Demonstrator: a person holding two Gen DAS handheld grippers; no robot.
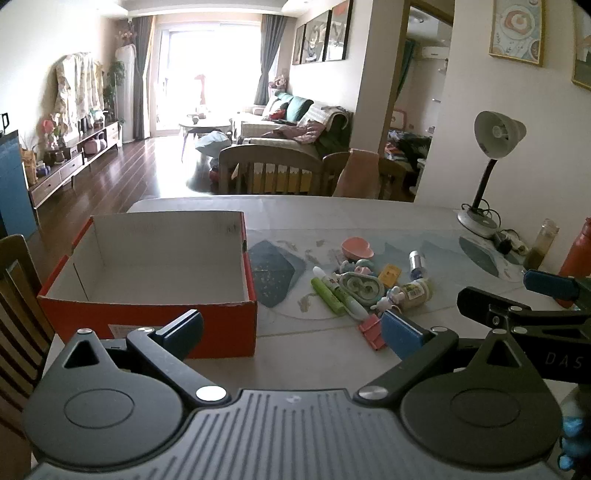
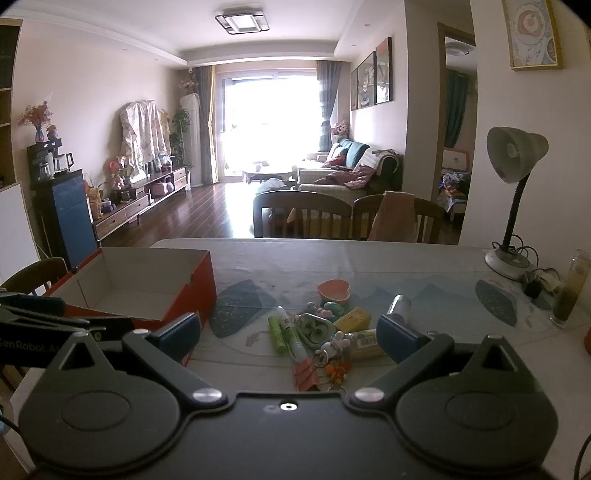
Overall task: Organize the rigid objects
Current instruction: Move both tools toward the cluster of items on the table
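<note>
Left tool: your left tool [image 1: 291,332] has its jaws spread wide and holds nothing. It hangs over the near end of the surface [image 1: 332,214], in front of the box.
Right tool: your right tool [image 2: 288,338] is wide open too, with nothing in it. The pile sits just past its tips.
Box: the red box [image 1: 147,314] is open on top and white inside. It sits on the left, close to the surface's left edge.
Things to sort: the little pile [image 1: 365,284] lies right of the box. You can see green tubes [image 1: 332,293], a pink heart dish [image 1: 356,248], a yellow box [image 1: 389,275], pink clips [image 1: 371,330] and a small bottle [image 1: 417,291].
Open room: bare surface lies beyond the pile, up to the far edge by the chairs [image 2: 303,218].
Right edge: a lamp [image 1: 487,173] and jars stand well apart from the pile.
Left view only: an orange bottle [image 1: 578,254] at the right.
Right view only: the ceiling light [image 2: 242,22] and a blue cabinet [image 2: 68,221].
</note>
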